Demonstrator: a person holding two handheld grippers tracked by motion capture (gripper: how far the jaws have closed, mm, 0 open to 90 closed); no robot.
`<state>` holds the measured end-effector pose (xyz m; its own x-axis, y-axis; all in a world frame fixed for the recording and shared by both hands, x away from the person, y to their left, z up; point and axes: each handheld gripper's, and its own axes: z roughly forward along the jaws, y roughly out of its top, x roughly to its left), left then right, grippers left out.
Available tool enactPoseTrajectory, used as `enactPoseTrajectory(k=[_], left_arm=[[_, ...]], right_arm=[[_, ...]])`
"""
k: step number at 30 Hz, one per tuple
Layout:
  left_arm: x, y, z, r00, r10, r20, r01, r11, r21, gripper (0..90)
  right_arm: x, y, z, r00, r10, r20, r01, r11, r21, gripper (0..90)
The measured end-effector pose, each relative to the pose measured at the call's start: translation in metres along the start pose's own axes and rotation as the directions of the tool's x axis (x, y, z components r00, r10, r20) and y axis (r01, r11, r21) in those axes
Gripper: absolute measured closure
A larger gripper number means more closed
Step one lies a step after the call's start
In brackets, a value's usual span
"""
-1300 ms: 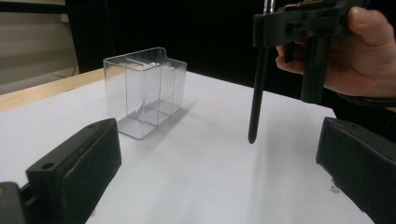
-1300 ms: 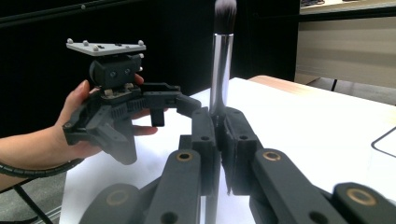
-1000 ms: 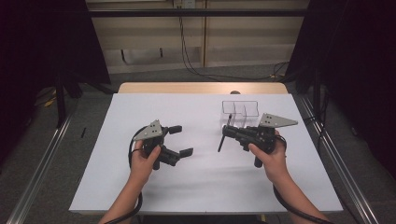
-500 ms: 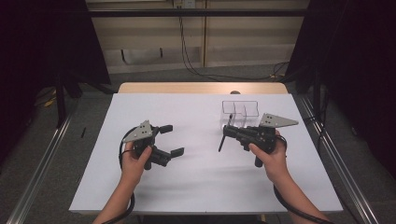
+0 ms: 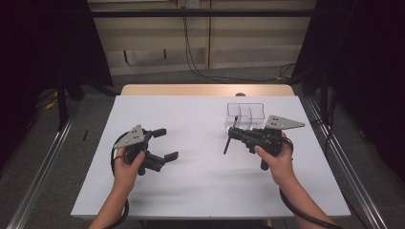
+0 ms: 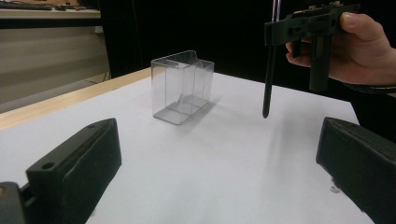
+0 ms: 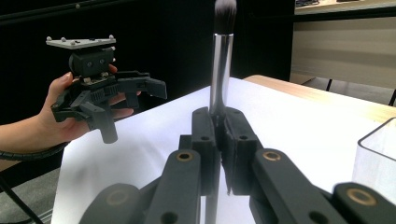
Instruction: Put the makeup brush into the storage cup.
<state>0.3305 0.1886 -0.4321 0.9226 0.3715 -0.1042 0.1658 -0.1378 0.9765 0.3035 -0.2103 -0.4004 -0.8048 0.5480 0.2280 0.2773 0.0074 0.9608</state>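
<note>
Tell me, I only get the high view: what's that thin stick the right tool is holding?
Observer: A makeup brush; the right gripper view shows dark bristles on top and a silver ferrule.
Operator: Which end points at the table?
Observer: The black handle tip, which hangs above the white table without touching.
Operator: Is the clear box full?
Observer: No, the left gripper view shows its compartments empty.
Operator: And the left tool?
Observer: Its jaws stand wide apart, holding nothing.

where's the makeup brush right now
The slim black-handled makeup brush is clamped in the right gripper, held upright above the white table, just in front of the clear plastic compartment box on the right side.
</note>
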Motion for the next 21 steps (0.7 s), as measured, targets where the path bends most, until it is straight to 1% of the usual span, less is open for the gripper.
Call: enactPoseTrajectory(k=[2,8,14,18,21], left_arm=[[0.0,-0.001,-0.003,1.0,-0.005,-0.003,0.005,1.0,-0.002,0.0],[0.001,-0.003,-0.009,0.9999,-0.001,-0.016,0.001,1.0,-0.001,0.0],[0.001,-0.005,-0.017,0.9996,-0.007,-0.028,0.007,1.0,0.001,0.0],[0.001,-0.006,-0.022,0.9995,-0.002,-0.031,0.002,1.0,0.005,0.0],[0.001,-0.007,-0.025,0.9993,-0.005,-0.037,0.005,1.0,0.0,0.0]], right_arm=[[0.0,0.0,0.0,1.0,-0.001,0.002,0.001,1.0,0.0,84.3],[-0.001,0.001,-0.001,1.0,-0.002,0.005,0.002,1.0,-0.002,84.3],[-0.002,0.001,-0.002,0.9999,-0.005,0.011,0.005,1.0,-0.005,84.2],[-0.003,0.001,-0.004,0.9999,-0.003,0.015,0.003,1.0,-0.007,84.3],[-0.003,0.001,-0.004,0.9998,-0.004,0.018,0.004,1.0,-0.004,84.3]])
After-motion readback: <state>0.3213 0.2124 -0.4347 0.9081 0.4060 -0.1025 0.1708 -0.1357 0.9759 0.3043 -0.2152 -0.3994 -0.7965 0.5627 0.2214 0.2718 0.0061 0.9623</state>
